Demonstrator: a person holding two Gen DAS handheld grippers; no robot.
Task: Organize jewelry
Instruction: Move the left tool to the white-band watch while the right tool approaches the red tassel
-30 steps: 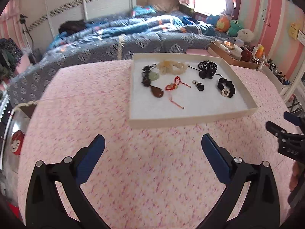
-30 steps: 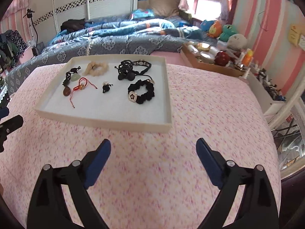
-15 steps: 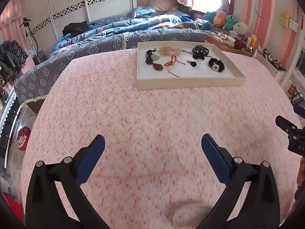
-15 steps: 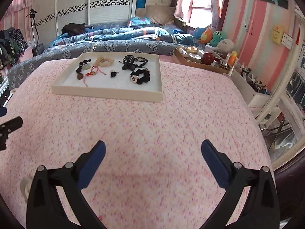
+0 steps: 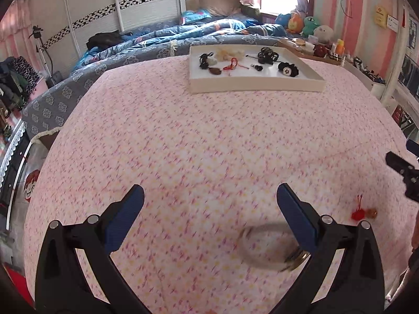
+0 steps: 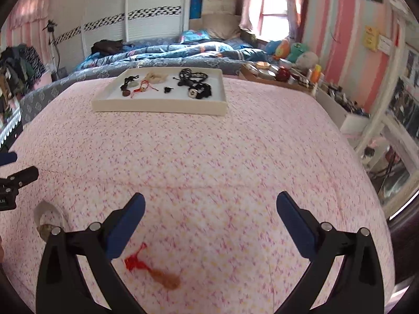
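On the bed, far end:
Tray [image 5: 256, 87]: seen farther off than before.
Near tongs: bangle [image 5: 264, 246], red charm [image 6: 136, 263] now revealed.
Left tongs [image 5: 209, 217]: spread, empty.
Right tongs [image 6: 210, 219]: spread, empty.

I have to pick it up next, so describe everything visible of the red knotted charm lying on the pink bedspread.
The red knotted charm lies flat on the pink bedspread, far from the tray. It has a red cord knot with a short tassel end and a blurred amber-brown bead or pendant attached. It sits just below the right gripper's open fingers, nearer the left one, touching only the fabric.
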